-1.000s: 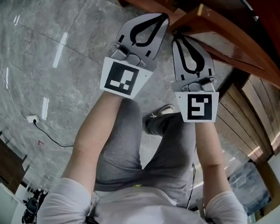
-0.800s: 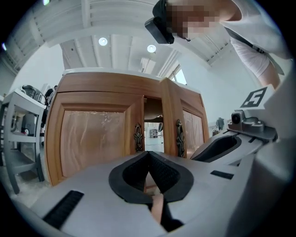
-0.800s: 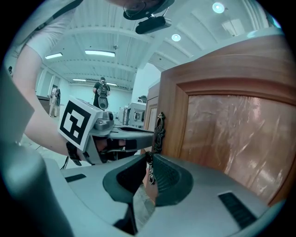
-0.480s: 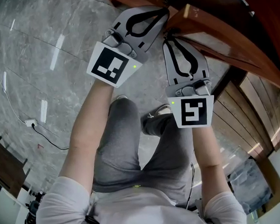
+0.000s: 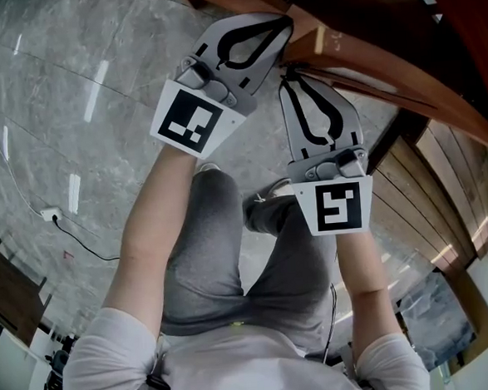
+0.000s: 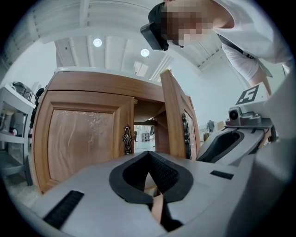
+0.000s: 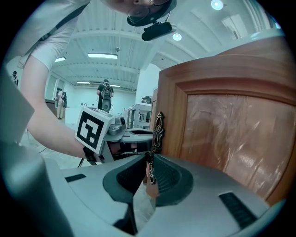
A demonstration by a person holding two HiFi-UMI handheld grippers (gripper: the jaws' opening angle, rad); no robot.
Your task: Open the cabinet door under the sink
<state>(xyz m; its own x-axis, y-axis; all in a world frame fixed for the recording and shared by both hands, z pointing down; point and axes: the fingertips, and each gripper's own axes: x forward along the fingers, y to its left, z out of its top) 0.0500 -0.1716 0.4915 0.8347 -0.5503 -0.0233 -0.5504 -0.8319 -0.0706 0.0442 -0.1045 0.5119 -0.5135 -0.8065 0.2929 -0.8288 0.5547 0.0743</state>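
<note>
The wooden cabinet under the counter has two doors. Its right door (image 6: 173, 118) stands ajar, with a dark gap beside it; the left door (image 6: 83, 139) is closed flat. My right gripper (image 7: 149, 167) is shut on the lower part of the ornate metal handle (image 7: 158, 129) at the ajar door's (image 7: 231, 134) edge. In the head view the right gripper (image 5: 290, 77) meets that door's edge (image 5: 359, 48). My left gripper (image 5: 284, 22) hovers just left of it, shut on nothing. Through the left gripper (image 6: 149, 153) I face the gap between the doors.
The closed door has its own ornate handle (image 6: 127, 139). The person's legs (image 5: 231, 249) and a shoe (image 5: 284, 192) are below the grippers on the grey marble floor (image 5: 72, 119). A cable and plug (image 5: 53, 212) lie at the left. A shelf unit (image 6: 14, 120) stands left of the cabinet.
The right gripper has drawn back toward the person with the handle, and the door edge has swung out with it. The left gripper shifted left and up a little.
</note>
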